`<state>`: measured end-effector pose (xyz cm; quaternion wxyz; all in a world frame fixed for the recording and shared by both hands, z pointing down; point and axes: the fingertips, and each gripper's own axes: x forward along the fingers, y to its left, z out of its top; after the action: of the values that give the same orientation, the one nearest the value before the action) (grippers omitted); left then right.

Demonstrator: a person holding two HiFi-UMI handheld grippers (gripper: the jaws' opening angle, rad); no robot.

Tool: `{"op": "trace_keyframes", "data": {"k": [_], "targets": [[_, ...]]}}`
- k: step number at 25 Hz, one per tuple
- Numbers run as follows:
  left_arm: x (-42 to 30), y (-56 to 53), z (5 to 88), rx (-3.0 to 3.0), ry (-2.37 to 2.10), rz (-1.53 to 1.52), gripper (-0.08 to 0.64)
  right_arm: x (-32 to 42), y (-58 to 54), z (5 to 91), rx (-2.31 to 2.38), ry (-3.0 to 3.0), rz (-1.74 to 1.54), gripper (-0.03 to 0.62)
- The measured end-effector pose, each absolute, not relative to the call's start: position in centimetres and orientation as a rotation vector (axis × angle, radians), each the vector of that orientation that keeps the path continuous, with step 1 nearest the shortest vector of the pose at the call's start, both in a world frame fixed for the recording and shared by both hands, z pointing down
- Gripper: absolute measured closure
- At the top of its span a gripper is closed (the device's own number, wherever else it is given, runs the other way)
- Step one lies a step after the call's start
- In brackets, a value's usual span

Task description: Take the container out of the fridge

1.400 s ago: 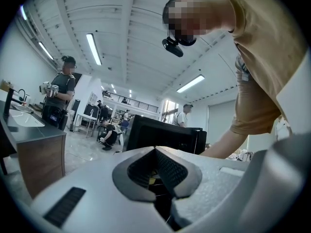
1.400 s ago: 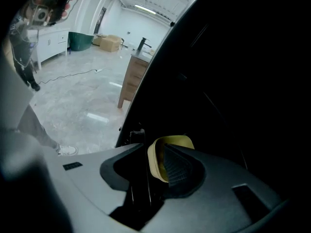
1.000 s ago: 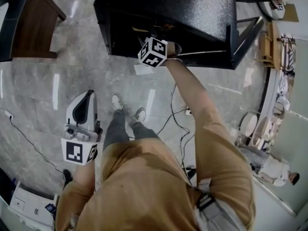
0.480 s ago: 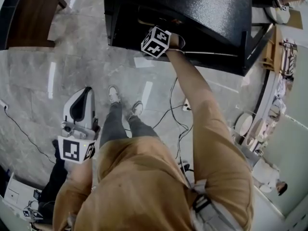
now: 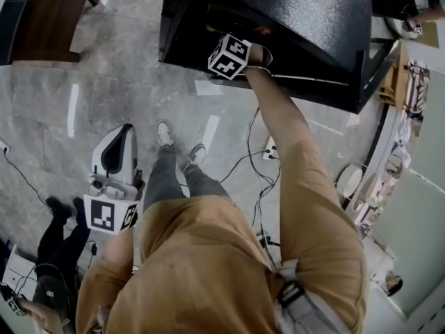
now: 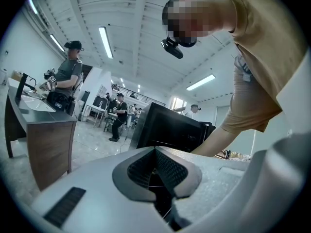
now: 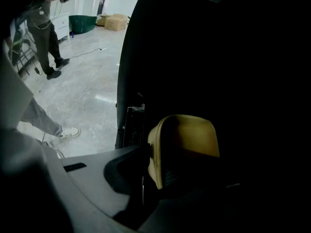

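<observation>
The black fridge (image 5: 292,12) stands on the floor with its door (image 5: 372,61) swung open to the right. My right arm reaches into it; only the marker cube (image 5: 229,56) shows at the opening, the jaws are hidden inside. In the right gripper view a yellow container (image 7: 187,140) sits in the dark interior. My right gripper (image 7: 154,176) has just been closing on it, and the container's left edge lies against the left pad. My left gripper (image 5: 119,145) hangs by my left side over the floor, shut and empty, its pads (image 6: 167,171) meeting.
A wooden desk (image 5: 42,19) stands at the far left. Cables (image 5: 254,165) run across the tiled floor by my feet. Another person (image 5: 55,256) stands at the lower left. A cluttered table (image 5: 400,75) lies beyond the fridge door.
My right gripper has sunk a little further into the fridge opening. The left gripper has dropped slightly beside me. A person has walked into view at the lower left.
</observation>
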<state>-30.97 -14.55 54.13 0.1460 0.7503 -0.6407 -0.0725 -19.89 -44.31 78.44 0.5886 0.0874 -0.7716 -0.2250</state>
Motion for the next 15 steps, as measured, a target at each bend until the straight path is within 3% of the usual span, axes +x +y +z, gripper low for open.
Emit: {"op": "trace_keyframes", "data": {"k": [15], "targets": [[-29.2,-14.6,52.5,2.197,-1.815,-0.236,0.558,-19.6,-39.8,76.3,0.209,-1.911,-0.419,0.578]]}}
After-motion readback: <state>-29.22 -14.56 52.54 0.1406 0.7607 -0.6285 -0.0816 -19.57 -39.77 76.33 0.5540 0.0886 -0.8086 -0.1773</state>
